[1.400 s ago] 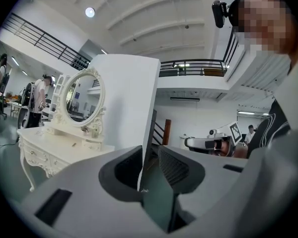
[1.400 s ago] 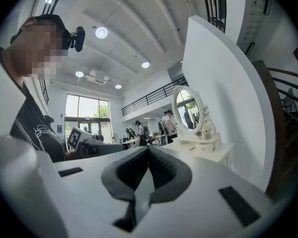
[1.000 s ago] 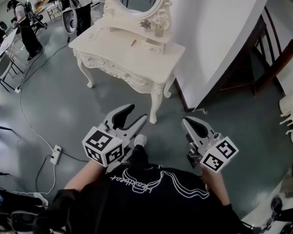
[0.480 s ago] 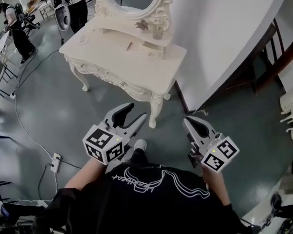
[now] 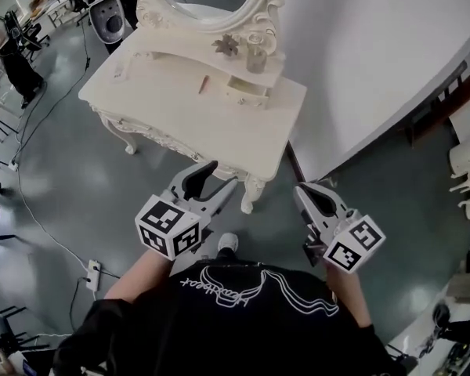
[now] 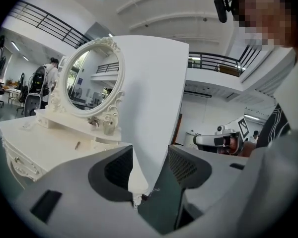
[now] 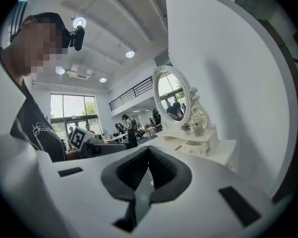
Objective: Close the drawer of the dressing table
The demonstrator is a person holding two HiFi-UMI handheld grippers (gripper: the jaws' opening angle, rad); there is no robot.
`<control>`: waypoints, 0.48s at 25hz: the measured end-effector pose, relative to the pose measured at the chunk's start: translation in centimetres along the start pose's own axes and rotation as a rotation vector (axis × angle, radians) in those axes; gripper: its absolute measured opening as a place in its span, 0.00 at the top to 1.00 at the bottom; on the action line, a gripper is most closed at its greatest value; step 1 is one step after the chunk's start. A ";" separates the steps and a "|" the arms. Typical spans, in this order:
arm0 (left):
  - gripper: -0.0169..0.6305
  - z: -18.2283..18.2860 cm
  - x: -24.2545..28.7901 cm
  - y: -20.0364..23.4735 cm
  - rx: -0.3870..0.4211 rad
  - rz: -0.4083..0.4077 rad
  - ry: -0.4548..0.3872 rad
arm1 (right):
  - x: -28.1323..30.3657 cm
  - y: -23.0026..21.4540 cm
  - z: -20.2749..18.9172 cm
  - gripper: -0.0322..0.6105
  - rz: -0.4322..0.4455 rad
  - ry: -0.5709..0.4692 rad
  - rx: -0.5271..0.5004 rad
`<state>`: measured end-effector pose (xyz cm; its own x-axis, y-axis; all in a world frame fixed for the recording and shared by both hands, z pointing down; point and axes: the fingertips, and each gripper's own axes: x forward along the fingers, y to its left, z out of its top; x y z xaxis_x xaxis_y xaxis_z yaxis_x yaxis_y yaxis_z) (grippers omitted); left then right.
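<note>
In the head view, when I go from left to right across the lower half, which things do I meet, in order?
power strip → left tool → table leg → right tool

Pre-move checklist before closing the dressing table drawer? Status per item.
1. Target found: small drawer sticks out from the shelf unit under the mirror: ok.
2. Left gripper free: jaws apart, nothing between them: ok.
3. Right gripper free: jaws together, nothing held: ok.
4. Gripper at the drawer: both hang off the near corner of the dressing table, short of the drawer: not ok.
5. Drawer front unobstructed: the small stick-like item lies to the drawer's left, not in front of it: ok.
6. Nothing poking out of the drawer that could jam it: cannot tell.
</note>
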<state>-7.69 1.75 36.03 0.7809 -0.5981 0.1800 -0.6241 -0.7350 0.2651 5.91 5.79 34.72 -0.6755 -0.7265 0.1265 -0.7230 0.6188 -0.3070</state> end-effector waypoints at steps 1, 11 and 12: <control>0.65 0.2 0.5 0.8 -0.005 -0.004 0.001 | 0.7 -0.4 0.3 0.94 -0.005 0.006 -0.002; 0.65 1.1 5.2 7.5 -0.002 -0.018 0.031 | 6.4 -4.4 2.2 0.94 -0.044 0.020 -0.018; 0.65 1.1 5.6 8.0 0.006 -0.015 0.036 | 6.7 -4.7 2.2 0.94 -0.046 0.020 -0.017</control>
<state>-8.29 -7.82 38.11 0.7907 -0.5751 0.2100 -0.6122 -0.7459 0.2624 5.05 -2.65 34.94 -0.6442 -0.7480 0.1594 -0.7556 0.5901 -0.2845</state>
